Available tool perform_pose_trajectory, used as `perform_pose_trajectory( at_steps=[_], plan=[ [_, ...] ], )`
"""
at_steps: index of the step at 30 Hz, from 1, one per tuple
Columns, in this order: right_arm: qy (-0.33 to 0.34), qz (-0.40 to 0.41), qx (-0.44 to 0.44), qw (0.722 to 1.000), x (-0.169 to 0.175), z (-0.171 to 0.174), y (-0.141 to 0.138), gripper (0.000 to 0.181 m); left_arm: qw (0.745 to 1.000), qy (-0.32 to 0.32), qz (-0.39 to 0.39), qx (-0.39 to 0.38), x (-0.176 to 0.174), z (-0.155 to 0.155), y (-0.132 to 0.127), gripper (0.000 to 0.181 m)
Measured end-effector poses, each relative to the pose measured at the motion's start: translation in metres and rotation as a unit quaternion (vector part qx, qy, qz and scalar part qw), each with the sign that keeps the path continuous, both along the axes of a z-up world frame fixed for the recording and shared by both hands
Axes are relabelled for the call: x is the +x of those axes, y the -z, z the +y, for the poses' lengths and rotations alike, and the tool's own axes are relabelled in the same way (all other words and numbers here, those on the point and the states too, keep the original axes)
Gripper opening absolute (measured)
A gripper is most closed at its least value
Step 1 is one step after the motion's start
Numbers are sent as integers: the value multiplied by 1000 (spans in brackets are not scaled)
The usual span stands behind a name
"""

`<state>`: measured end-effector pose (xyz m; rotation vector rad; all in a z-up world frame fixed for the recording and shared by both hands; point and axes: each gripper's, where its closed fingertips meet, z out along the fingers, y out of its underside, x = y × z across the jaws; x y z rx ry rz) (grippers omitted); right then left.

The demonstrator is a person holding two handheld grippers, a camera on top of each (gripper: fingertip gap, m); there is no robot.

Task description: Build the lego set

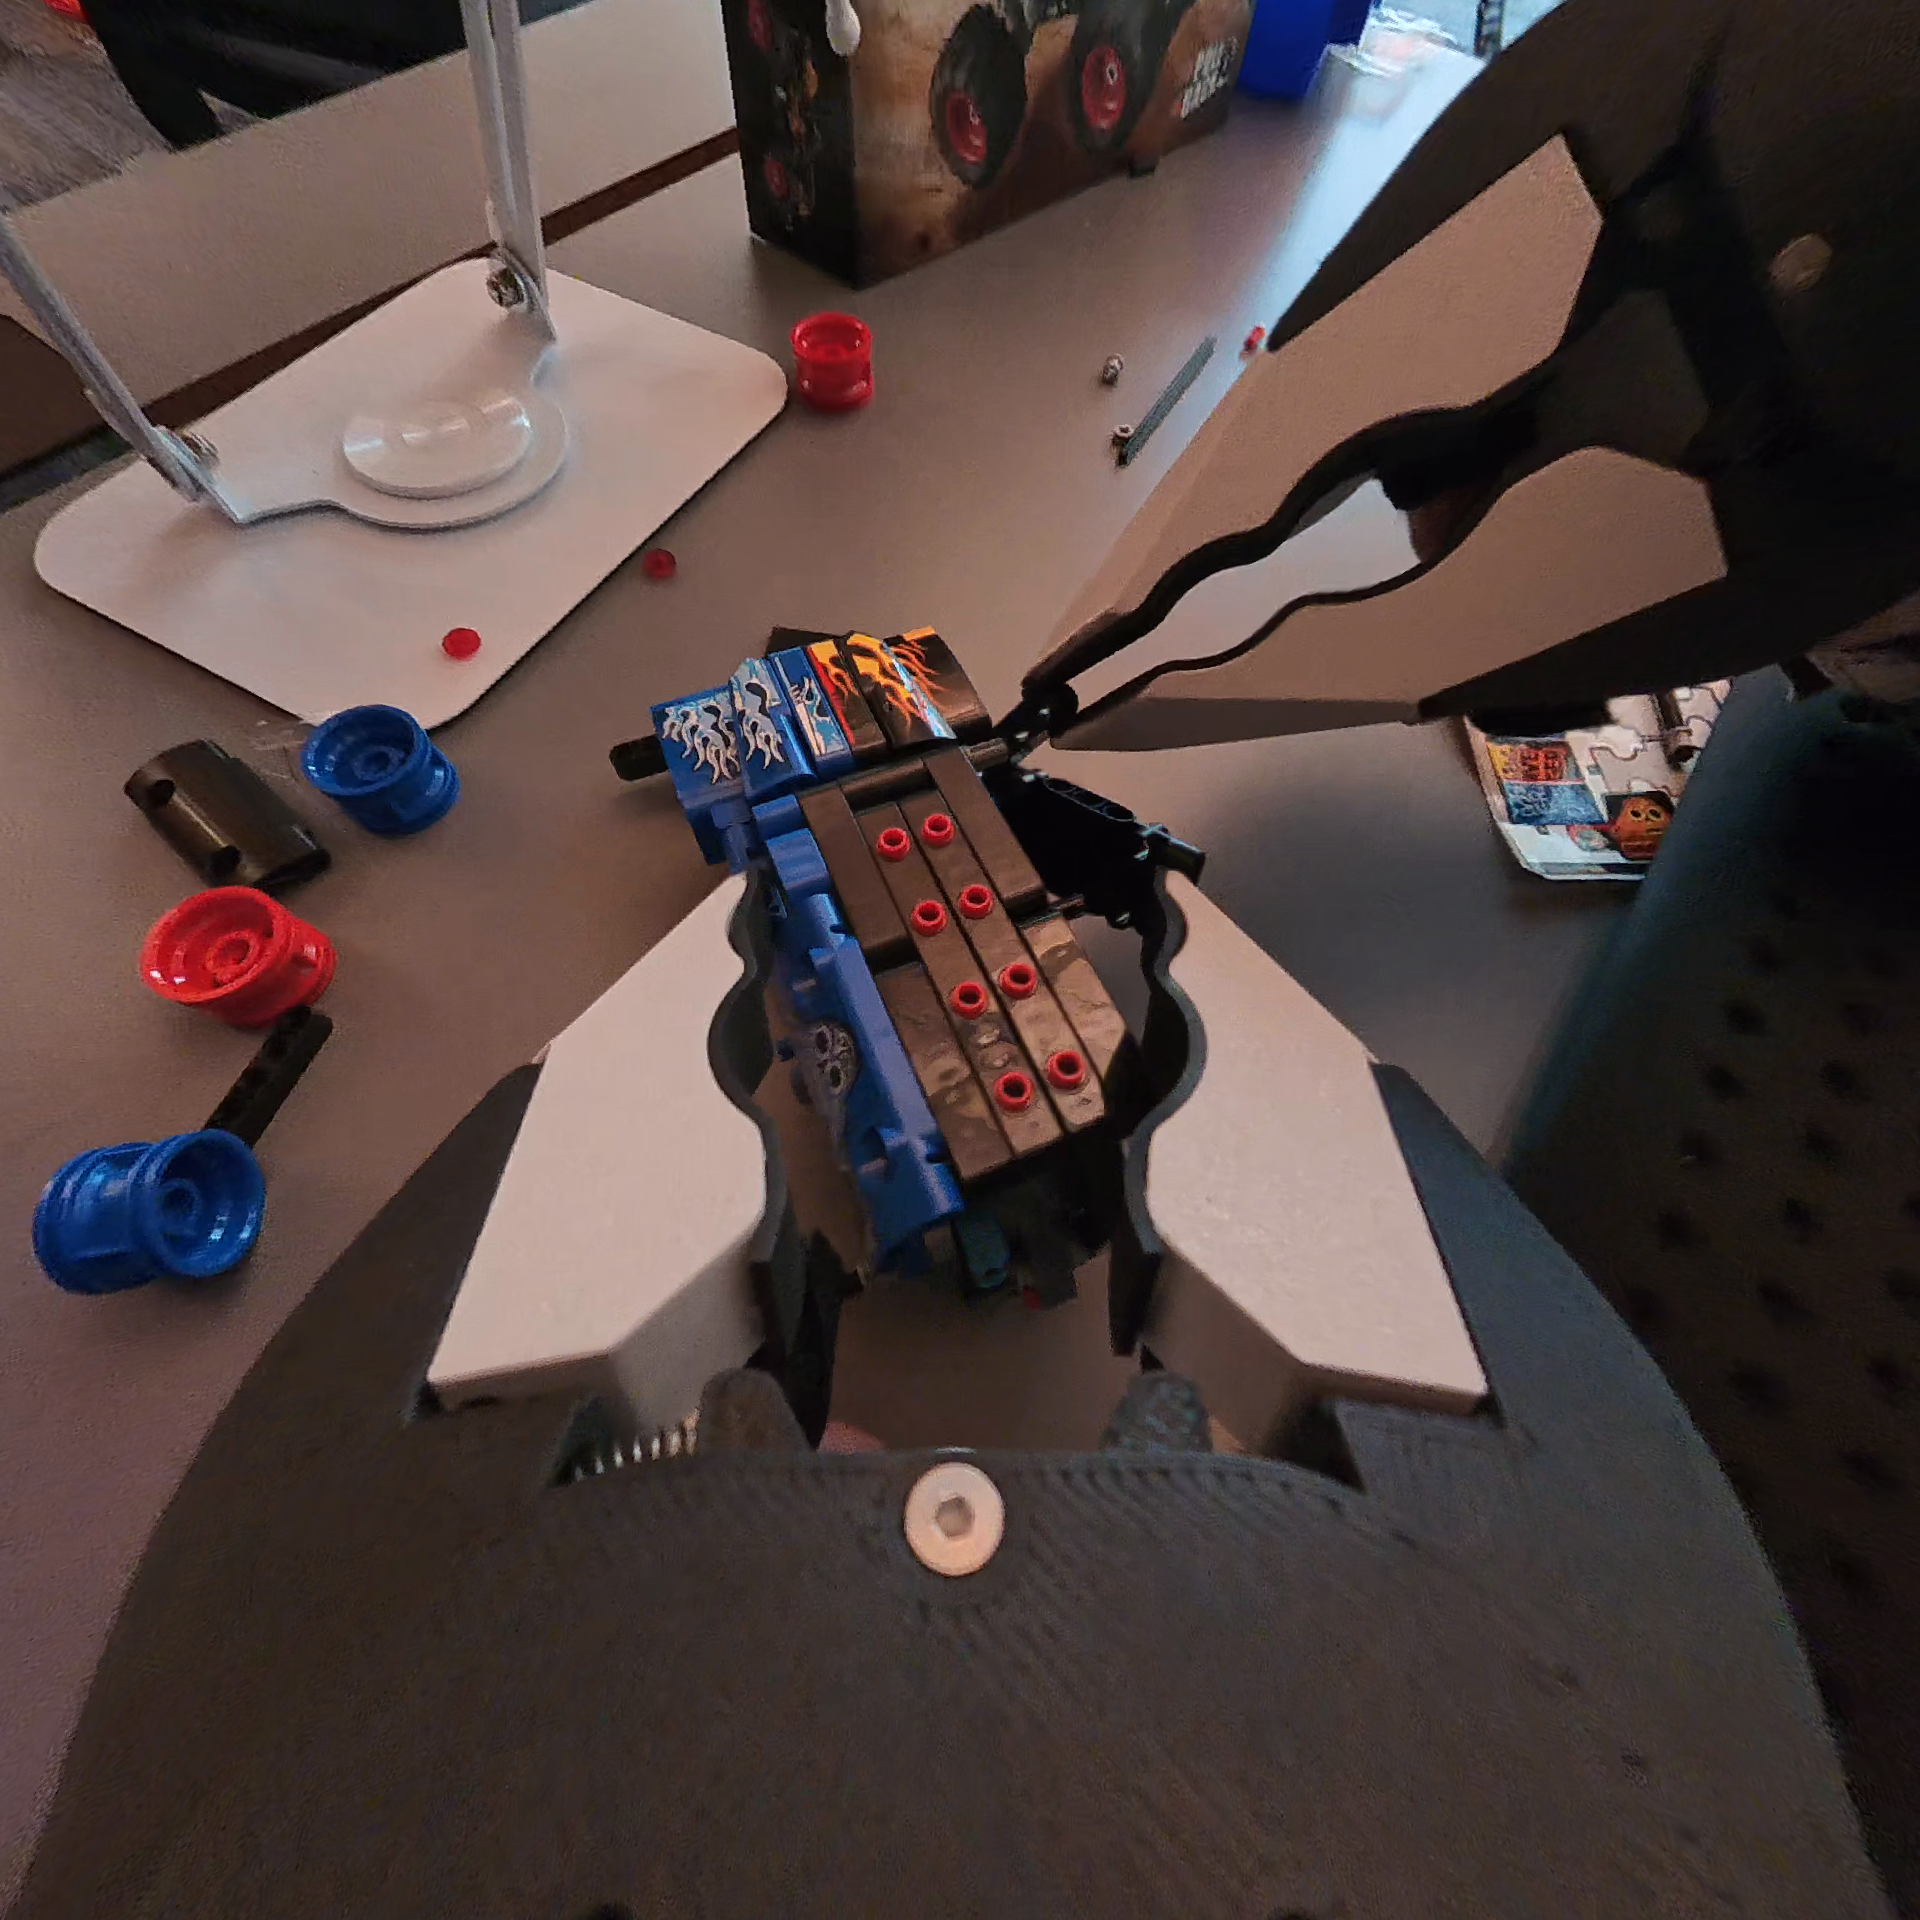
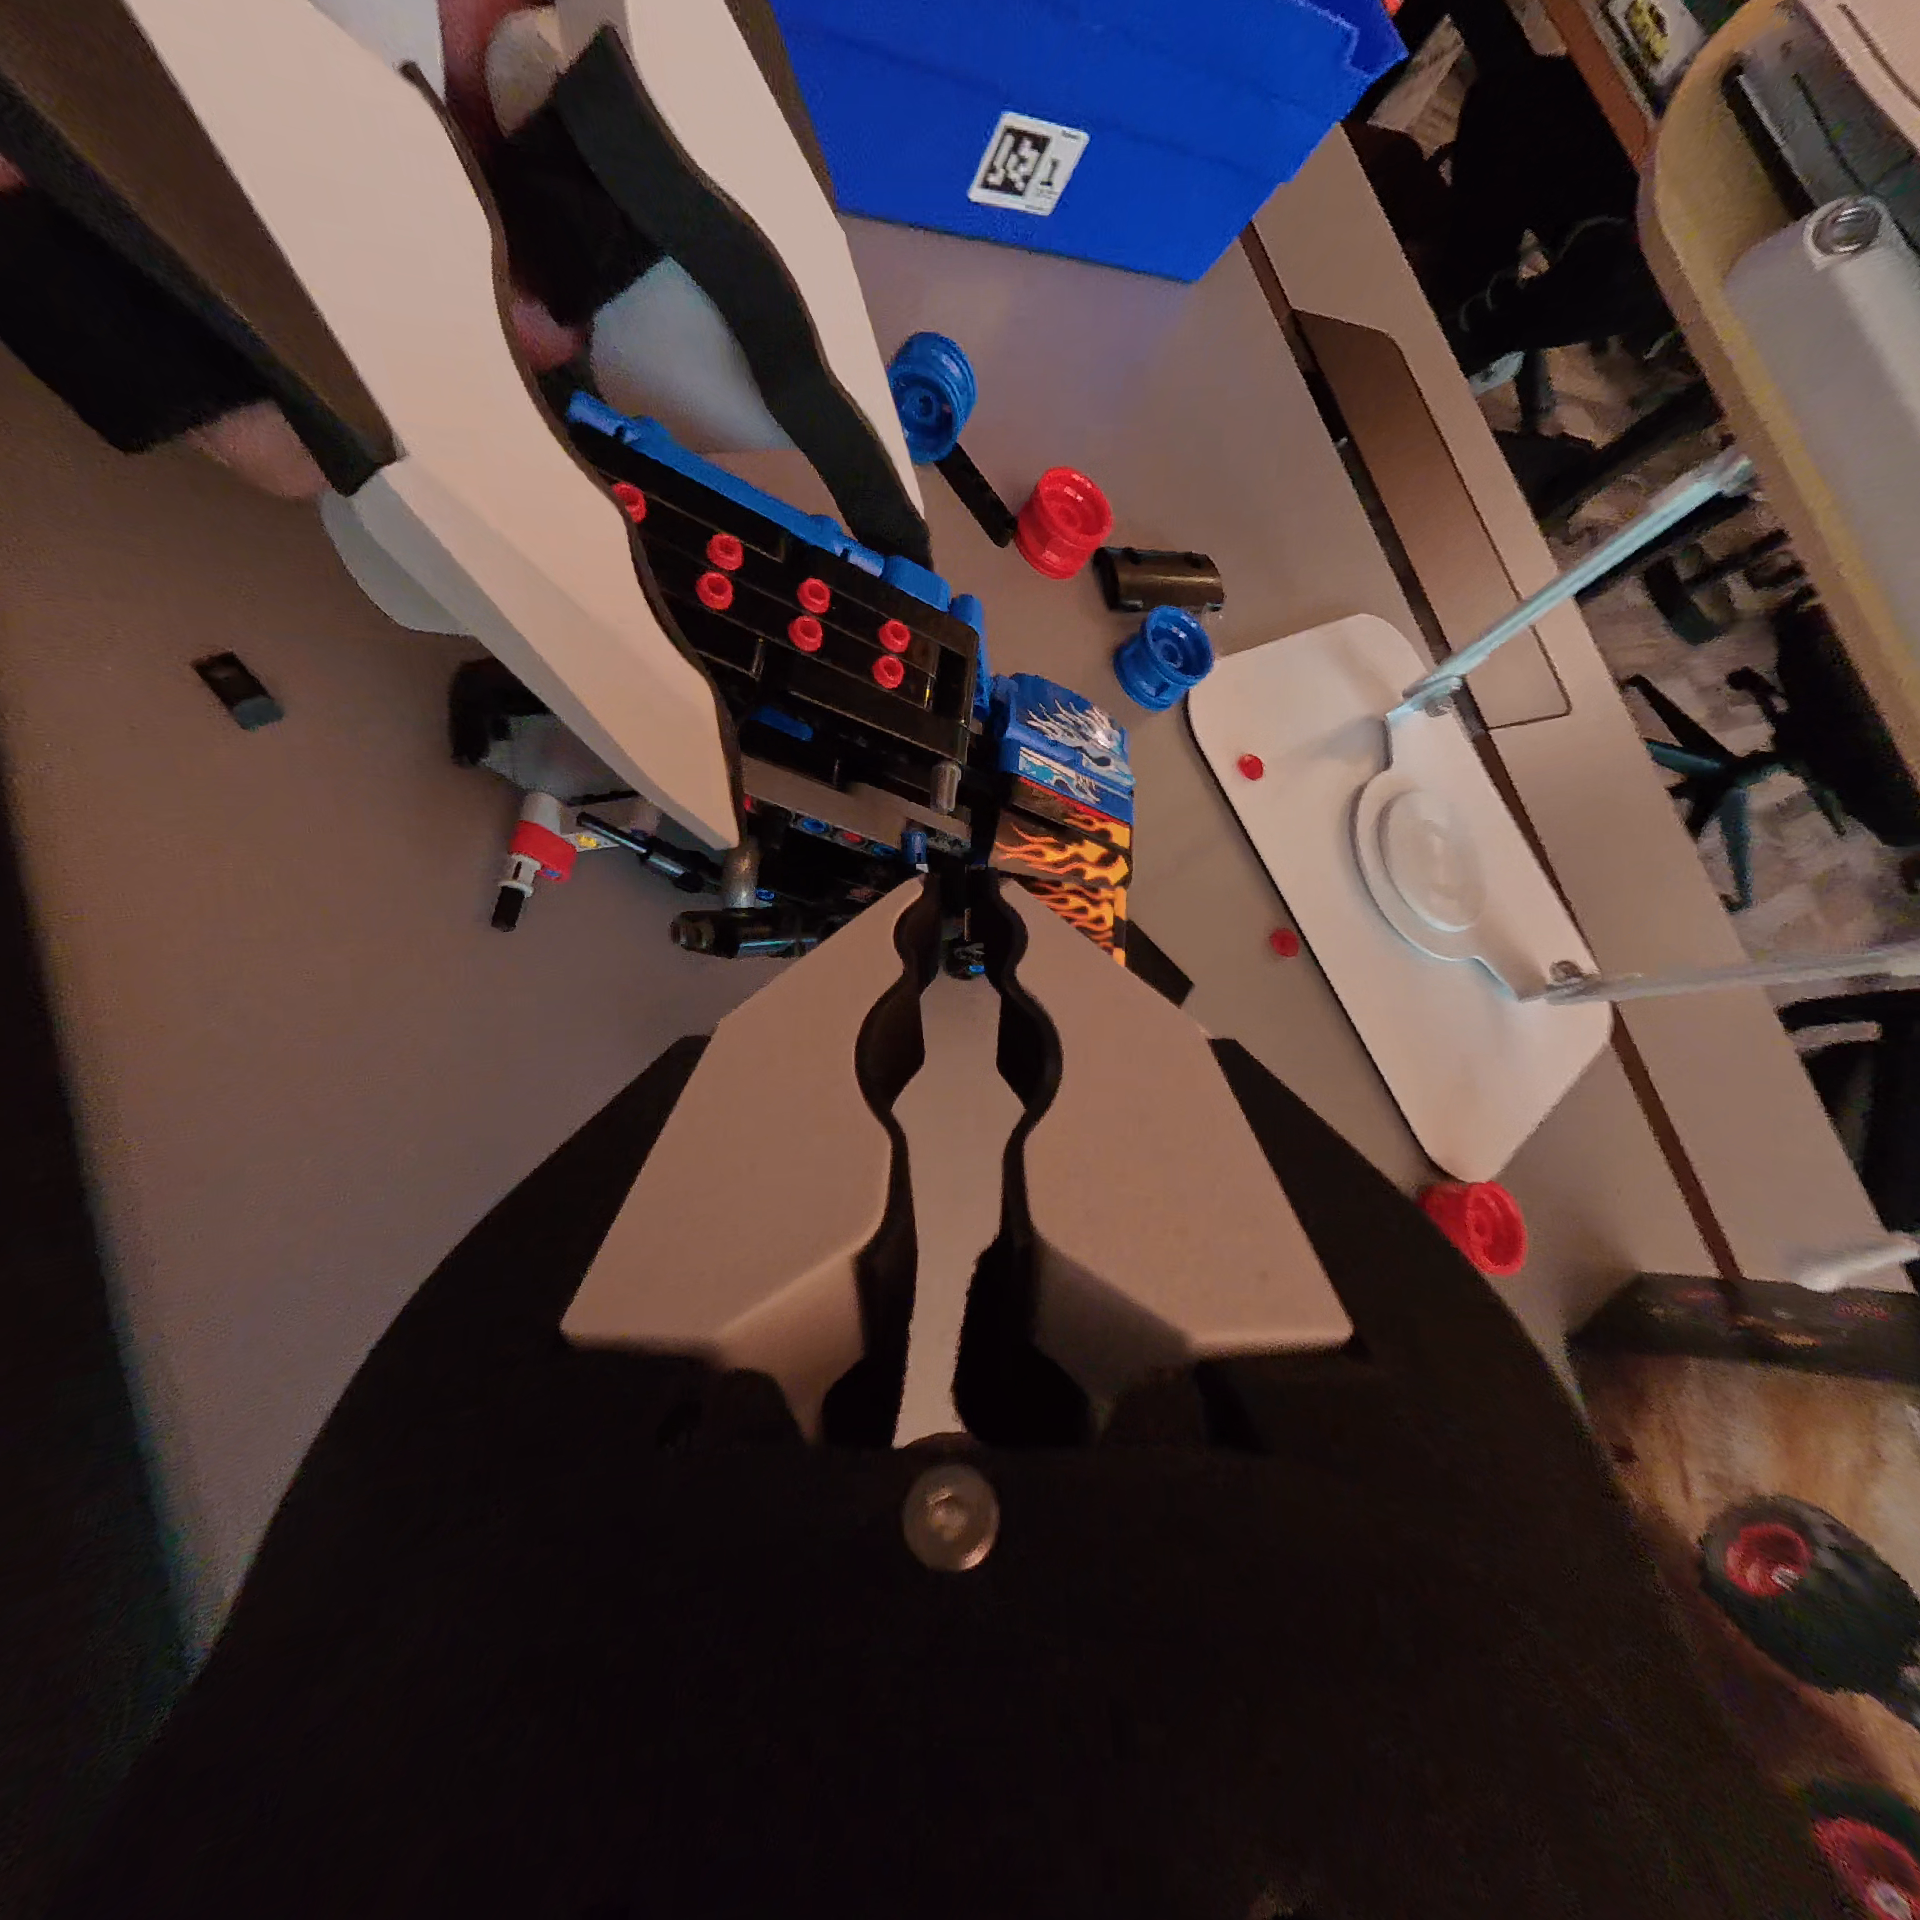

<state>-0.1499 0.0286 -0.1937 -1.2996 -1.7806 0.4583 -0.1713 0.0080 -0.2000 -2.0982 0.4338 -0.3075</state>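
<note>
Through the left wrist camera, my left tongs (image 1: 951, 1049) are clamped around the half-built truck body (image 1: 940, 956), holding it above the middle of the grey surface (image 1: 987, 499). The right tongs (image 1: 1039, 717) come in from the far right, tips pinched on a thin black pin at its flame-printed end. Loose blue and red wheel hubs (image 1: 379, 767) lie towards the left edge.

Through the right wrist camera, my right tongs (image 2: 961, 920) are nearly closed on that small dark piece, though I can't quite make out its shape.
</note>
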Motion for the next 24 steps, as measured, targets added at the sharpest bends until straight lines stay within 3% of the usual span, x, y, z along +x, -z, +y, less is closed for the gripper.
perform_pose_trajectory(
  at_steps=[9,24],
  plan=[
    [32,-14,29,999,3,10,2,5,1000,-13,-4,23,5,6,-1,71],
    [12,50,9,999,-7,11,0,4,999,-17,-10,38,6,10,-2,70]
  ],
)
